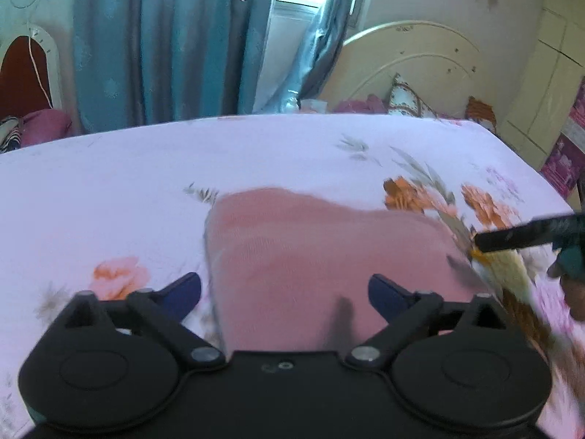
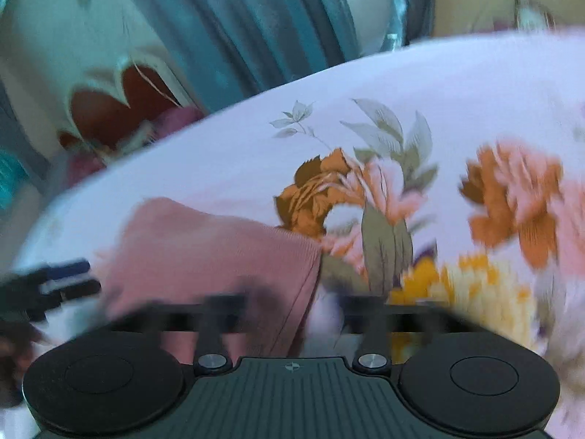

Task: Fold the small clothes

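A small pink ribbed garment (image 1: 321, 256) lies flat on the floral bedsheet (image 1: 146, 183). My left gripper (image 1: 285, 294) is open, its blue fingertips (image 1: 182, 291) spread wide just above the garment's near edge, holding nothing. The right gripper's black finger shows in the left wrist view (image 1: 526, 236) at the garment's right corner. In the right wrist view the garment (image 2: 204, 256) lies low left. My right gripper (image 2: 292, 311) is blurred by motion, its fingers apart over the garment's right edge. The left gripper shows at the far left (image 2: 55, 285).
The bed's far edge (image 1: 219, 120) borders teal curtains (image 1: 164, 44). A cream headboard (image 1: 409, 58) and pillows (image 1: 406, 100) lie at the back right. A wardrobe (image 1: 541, 84) stands right. Orange printed flowers (image 2: 512, 197) mark the sheet right of the garment.
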